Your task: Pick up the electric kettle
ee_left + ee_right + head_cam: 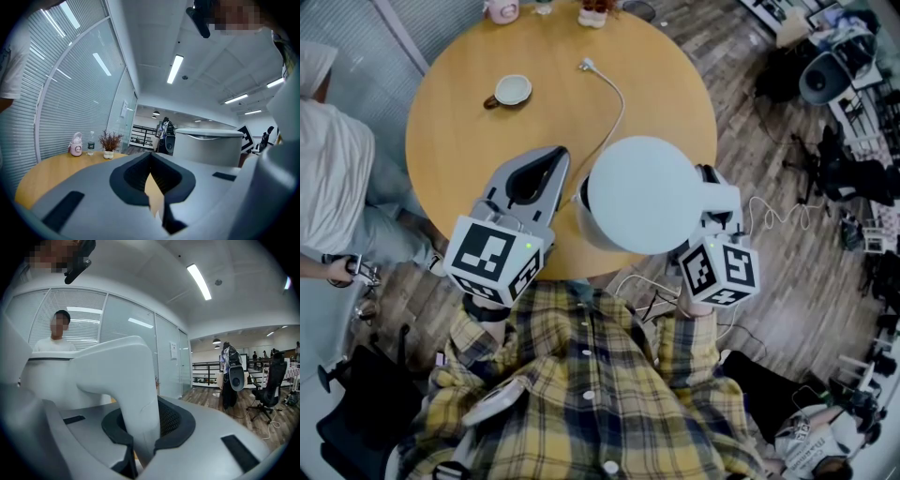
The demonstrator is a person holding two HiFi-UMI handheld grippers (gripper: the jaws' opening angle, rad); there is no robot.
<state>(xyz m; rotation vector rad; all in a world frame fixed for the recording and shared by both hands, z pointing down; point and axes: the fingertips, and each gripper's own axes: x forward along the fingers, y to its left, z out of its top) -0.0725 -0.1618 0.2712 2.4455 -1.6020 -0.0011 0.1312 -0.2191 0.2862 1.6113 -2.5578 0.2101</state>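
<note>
The white electric kettle (642,192) fills the middle of the head view, seen from above, over the near edge of the round wooden table (450,141). My right gripper (705,183) is shut on its handle (126,376), which stands upright between the dark pads. In the left gripper view the kettle's body (211,145) shows to the right. My left gripper (549,159) hovers just left of the kettle, jaws together with nothing between them (157,187). The underside of the kettle is hidden.
A white power cord (617,108) with its plug (586,65) runs across the table toward the kettle. A cup (514,90) sits further back. A pink bottle (502,9) and a potted plant (593,11) stand at the far edge. A person (328,169) sits at the left.
</note>
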